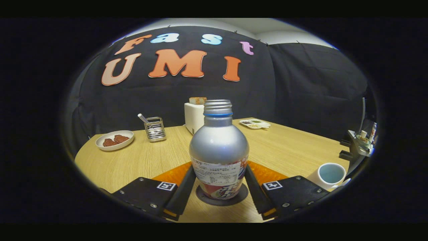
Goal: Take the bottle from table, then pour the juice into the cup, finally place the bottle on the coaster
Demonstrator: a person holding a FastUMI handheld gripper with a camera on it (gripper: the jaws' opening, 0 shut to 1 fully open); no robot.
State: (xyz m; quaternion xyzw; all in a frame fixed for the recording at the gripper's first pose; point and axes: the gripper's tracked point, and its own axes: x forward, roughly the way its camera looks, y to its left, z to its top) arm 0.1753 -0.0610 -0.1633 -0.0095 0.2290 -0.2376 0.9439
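Gripper view, gripper [219, 187] flanking uncapped bottle [218, 147], fingers apart

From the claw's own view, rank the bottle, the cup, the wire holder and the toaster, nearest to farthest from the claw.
1. Bottle: between the fingers of the claw, standing on the dark coaster.
2. Cup: just off to the right.
3. Wire holder: farther across the table, to the left.
4. Toaster: behind the bottle, at the far edge.

The hand-held gripper [219, 187] points level toward 12 o'clock, its two fingers [183, 194] spread apart, one at 9 o'clock and one at 3 o'clock of the bottle [219, 150] between them (whether either actually presses on its sides cannot be told).
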